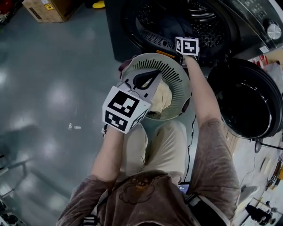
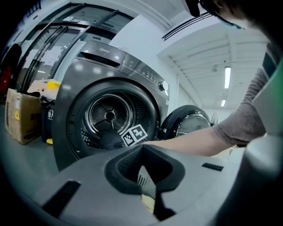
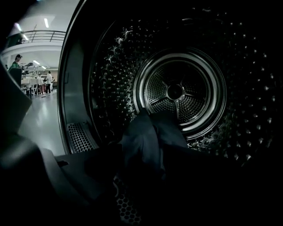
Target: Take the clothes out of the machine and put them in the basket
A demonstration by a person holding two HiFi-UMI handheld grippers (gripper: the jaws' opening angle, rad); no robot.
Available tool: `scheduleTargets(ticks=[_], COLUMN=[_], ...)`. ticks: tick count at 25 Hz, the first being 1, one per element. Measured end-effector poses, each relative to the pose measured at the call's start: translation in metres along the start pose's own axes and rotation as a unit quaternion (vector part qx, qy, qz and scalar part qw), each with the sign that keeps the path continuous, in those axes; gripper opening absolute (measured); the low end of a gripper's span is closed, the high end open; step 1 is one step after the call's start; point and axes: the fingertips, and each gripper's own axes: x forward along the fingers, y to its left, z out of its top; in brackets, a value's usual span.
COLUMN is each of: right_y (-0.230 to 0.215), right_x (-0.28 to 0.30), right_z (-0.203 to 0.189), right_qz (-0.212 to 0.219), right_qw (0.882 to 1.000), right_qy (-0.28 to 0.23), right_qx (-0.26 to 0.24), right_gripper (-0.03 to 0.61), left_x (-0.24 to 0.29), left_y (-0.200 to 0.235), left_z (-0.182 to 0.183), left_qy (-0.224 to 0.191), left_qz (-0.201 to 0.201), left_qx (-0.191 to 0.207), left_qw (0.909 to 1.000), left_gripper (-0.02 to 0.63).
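Note:
My left gripper [image 1: 146, 79] [image 2: 154, 201] is shut on the near rim of a pale slotted basket [image 1: 174, 73] [image 2: 142, 180], held tilted in front of the machine's mouth. A cream garment [image 1: 162, 99] lies inside the basket. My right gripper [image 1: 187, 45] [image 3: 146, 174] reaches into the drum [image 3: 177, 92], its jaws standing apart in deep shadow. A dark blue garment [image 3: 148, 137] [image 1: 172, 26] is heaped on the drum floor, rising between and just beyond the jaw tips. I cannot see the pads pressing on it.
The machine's round door [image 1: 245, 99] [image 2: 188, 123] hangs open at the right, close to my right arm. A cardboard box [image 1: 46, 9] [image 2: 20, 114] stands on the floor left of the machine. My knees are just below the basket.

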Motion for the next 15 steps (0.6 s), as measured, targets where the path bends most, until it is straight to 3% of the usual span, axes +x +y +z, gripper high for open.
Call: scheduleTargets(ticks=[9,13,15], right_y=[-0.009,-0.010,-0.010], right_x=[0.011,0.014,0.016], right_z=[-0.006,-0.012,-0.014], right_qz=[-0.020,-0.033,-0.037], right_qw=[0.999,0.995,0.992], right_qy=[0.042,0.073,0.076], right_qx=[-0.022,-0.055,-0.091], right_gripper=[0.288,0.206,0.133], left_x=[-0.003,-0.002,0.000], left_y=[0.007,0.009,0.009], left_z=[-0.002,-0.003,-0.003], left_qy=[0.000,-0.001,-0.001], left_qz=[-0.003,-0.005,-0.007], left_qx=[-0.008,-0.015,-0.017], left_qw=[1.0000,0.9999,0.9998], left_gripper=[0.008,0.008,0.008])
